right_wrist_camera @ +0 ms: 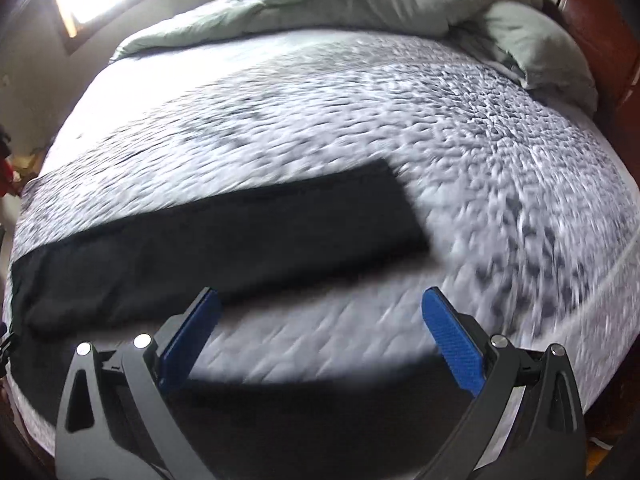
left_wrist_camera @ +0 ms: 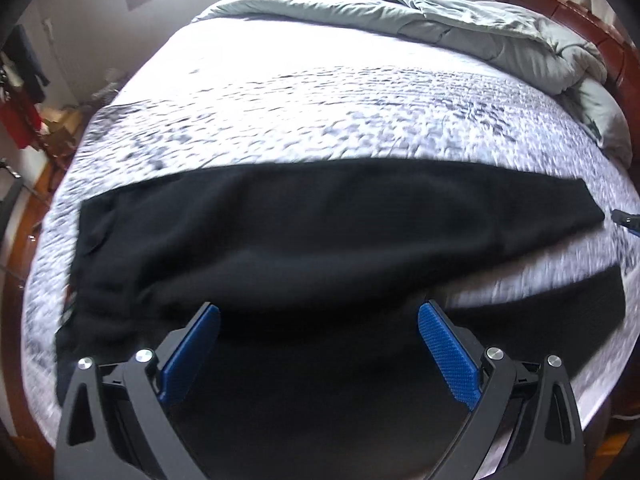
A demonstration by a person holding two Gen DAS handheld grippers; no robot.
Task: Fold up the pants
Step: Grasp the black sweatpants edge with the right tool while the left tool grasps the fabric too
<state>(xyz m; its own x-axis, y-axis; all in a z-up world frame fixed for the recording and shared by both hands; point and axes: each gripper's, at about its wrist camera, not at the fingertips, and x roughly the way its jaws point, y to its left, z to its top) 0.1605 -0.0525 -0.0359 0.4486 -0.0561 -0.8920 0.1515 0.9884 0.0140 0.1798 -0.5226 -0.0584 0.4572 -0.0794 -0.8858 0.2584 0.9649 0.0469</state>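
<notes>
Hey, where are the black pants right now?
The black pants lie spread flat across the near part of the mattress, just ahead of the open left gripper. The right wrist view shows one leg end left of centre.

Matt black cloth pants (left_wrist_camera: 320,232) ahead of gripper; quilted, bumpy mattress (right_wrist_camera: 400,120) fabric; glossy wood headboard (right_wrist_camera: 592,12) far right.

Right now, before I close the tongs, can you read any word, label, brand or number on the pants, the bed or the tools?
None: no readable text shows in either view.
Black pants: no tag or label visible.
Quilted mattress: pattern only, motion-blurred.
Left tongs and right tongs: open, unmarked blue pads.
Clutter at the left wall: too small and blurred to read.
</notes>
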